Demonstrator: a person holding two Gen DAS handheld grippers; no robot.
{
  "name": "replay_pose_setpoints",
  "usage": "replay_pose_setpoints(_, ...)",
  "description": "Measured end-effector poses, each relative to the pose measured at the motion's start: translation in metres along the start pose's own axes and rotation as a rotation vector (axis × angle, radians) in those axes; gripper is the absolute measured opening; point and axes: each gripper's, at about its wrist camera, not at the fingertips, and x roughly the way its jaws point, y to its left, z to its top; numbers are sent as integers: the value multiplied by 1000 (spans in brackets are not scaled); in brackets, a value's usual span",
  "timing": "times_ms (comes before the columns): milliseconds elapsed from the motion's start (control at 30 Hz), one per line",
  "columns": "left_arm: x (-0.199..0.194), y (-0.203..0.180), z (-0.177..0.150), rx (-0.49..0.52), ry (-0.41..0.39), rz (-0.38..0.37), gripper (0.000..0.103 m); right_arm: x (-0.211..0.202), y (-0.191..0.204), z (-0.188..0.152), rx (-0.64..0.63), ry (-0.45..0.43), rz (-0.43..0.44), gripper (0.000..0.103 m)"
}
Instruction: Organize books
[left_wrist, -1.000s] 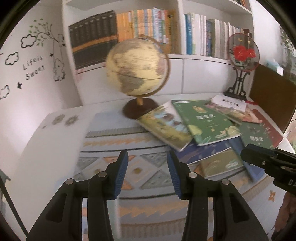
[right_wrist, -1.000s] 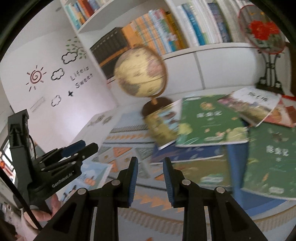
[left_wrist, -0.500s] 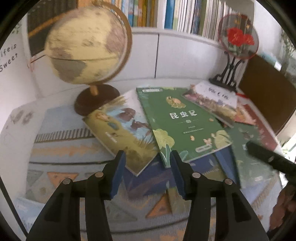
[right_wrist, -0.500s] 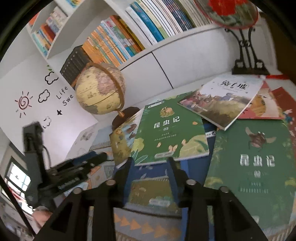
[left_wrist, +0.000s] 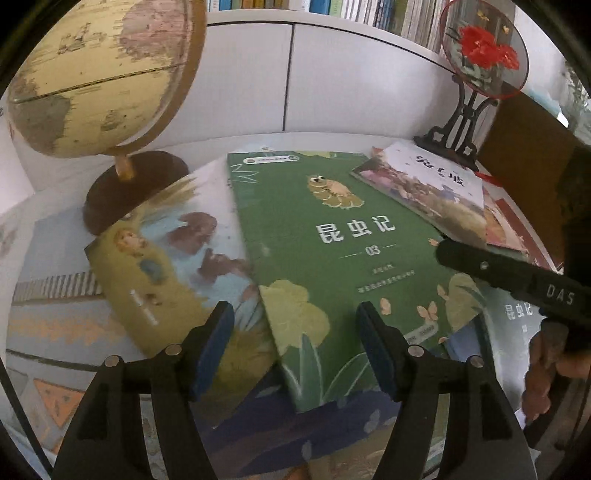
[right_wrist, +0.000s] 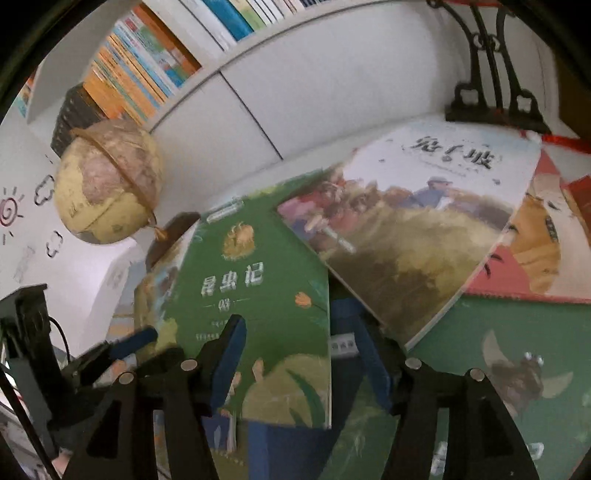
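Toward the back edge of the bench, between the globe (left_wrist: 99, 74) and the fan ornament (left_wrist: 484, 51), the books lie in a loose overlapping heap, and the green book marked 03 (left_wrist: 332, 236) sits on top at the middle, its left edge over the yellow picture book (left_wrist: 166, 266) and its far right corner just beside the white-covered book (left_wrist: 424, 184). Both pairs of tongs hang over its near edge: the left tongs (left_wrist: 295, 343) and the right tongs (right_wrist: 299, 362) are each opening, roughly half spread, with nothing pinched between the pads; only the cover shows in the gaps. The step in hand looks like taking this top book first. To do it well, each pair should probably come down at a near corner of the cover, where the book overhangs the dark blue book (left_wrist: 295, 424) beneath, so one finger can slip under the edge while the other stays above. Catching the blue cover as well is the likely fault, since the edges lie close. A thin, floppy book will sag if held at one point, so two well-separated grips and a level lift suit it, clear of the globe's base (left_wrist: 129, 184).
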Motion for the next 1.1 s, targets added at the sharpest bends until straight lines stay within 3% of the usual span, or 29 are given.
replay_pose_setpoints(100,0,-8,1,14,11,-36,68,-1,6,-3,-15,20,42,63)
replay_pose_setpoints(200,-4,-9,-3,33,19,-7,68,-7,13,-10,-26,52,37,63)
replay_pose_setpoints(300,-16,-7,-17,46,32,-47,68,-20,13,-26,-12,73,59,63)
replay_pose_setpoints(567,-61,-3,-86,25,27,-131,68,-59,21,-78,-65,162,171,63)
replay_pose_setpoints(700,-51,16,-71,-71,35,-123,68,-53,15,-69,-29,97,131,63)
replay_pose_setpoints(800,-44,17,-63,-84,19,-131,67,-43,19,-61,-74,28,85,63)
replay_pose_setpoints(933,-40,12,-67,-42,-40,-100,67,-37,15,-61,-95,-59,118,63)
replay_pose_setpoints(1100,-38,10,-64,-38,-68,-143,68,-36,9,-57,-53,-63,195,65)
